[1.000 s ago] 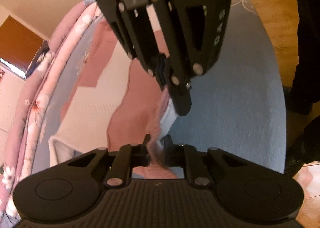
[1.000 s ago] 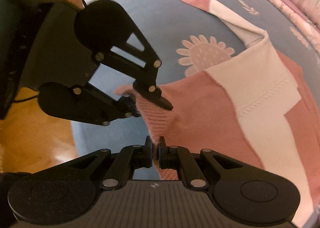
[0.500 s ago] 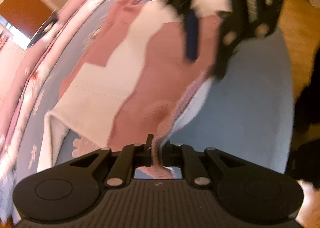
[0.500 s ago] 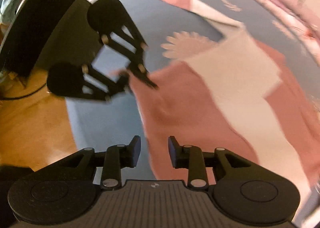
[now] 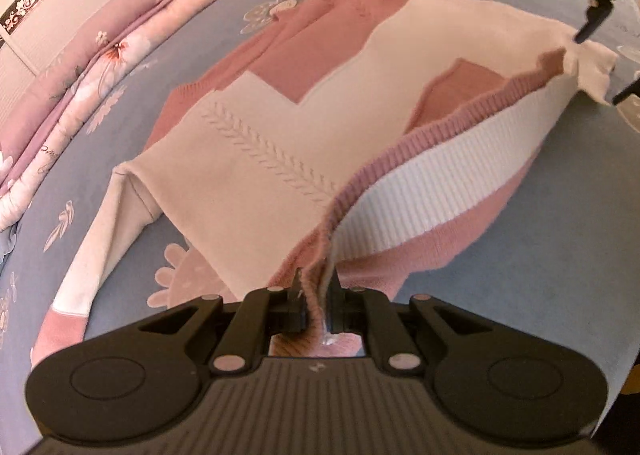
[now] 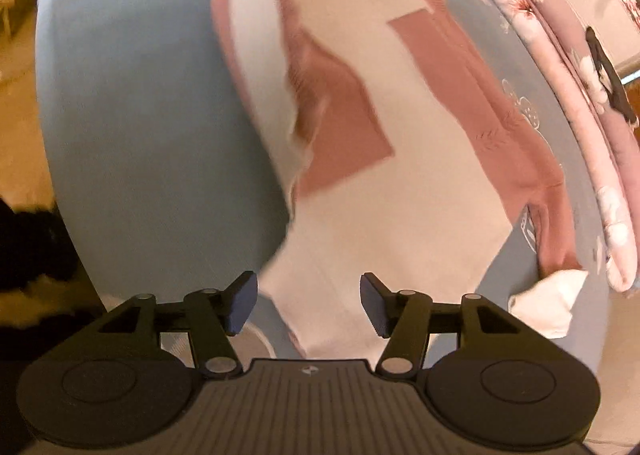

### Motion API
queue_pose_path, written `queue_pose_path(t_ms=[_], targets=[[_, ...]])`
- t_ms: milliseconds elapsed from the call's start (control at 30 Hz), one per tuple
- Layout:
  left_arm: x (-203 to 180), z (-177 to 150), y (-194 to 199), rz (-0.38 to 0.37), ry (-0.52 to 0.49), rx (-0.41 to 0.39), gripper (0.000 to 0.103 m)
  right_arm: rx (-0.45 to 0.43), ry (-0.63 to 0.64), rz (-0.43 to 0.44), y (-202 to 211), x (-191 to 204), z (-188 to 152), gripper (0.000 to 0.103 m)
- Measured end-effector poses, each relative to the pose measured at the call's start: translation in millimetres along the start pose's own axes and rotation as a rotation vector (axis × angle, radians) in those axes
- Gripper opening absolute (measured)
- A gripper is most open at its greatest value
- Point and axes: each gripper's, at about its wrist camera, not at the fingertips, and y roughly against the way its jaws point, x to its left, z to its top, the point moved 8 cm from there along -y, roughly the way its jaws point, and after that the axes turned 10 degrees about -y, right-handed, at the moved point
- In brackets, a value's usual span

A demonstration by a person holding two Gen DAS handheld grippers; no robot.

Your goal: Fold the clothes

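Pink-and-cream knit sweater (image 5: pixel 280 123) spread across blue floral bedsheet (image 5: pixel 540 255), filling centre of left wrist view, ribbed hem (image 5: pixel 420 175) raised off the sheet and running from lower centre to upper right of frame. Left gripper (image 5: pixel 316 295) at lower centre, clenched on one end of that hem, pink and cream layers pinched together between its tips. Right gripper (image 6: pixel 308 303) at lower centre of right wrist view, jaws spread wide with nothing between them, hovering over cream fabric near a lower corner of the sweater (image 6: pixel 380 175); same tool visible as dark linkage at upper right of left wrist view, beside the far hem corner but apparently not gripping it. Cream sleeve (image 5: pixel 108 223) lying flat at lower left, second sleeve end (image 6: pixel 548 303) crumpled at lower right of right wrist view. Pink floral quilt (image 5: pixel 80 67) bunched along upper left. Likely risks: hem held at one end only, so any pull could drag the sweater askew and skew a fold line; thin pinch could slip off loose knit; far corner sagging unsupported could crease beneath; motion blur in right wrist view suggests speed, making a misjudged grasp of one layer only more likely.
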Motion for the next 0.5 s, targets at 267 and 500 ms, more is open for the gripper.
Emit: queue_pose_path(t_ms=[267,500], targets=[[2,6,-10,0.004,0.01,0.038,0.007,-0.069,0.163,-0.132,-13,1,-16,0.076],[0,7,-13,0.007,-0.029,0.052,0.008,-0.113,0.018,-0.237,-19,-49,6,0.075]])
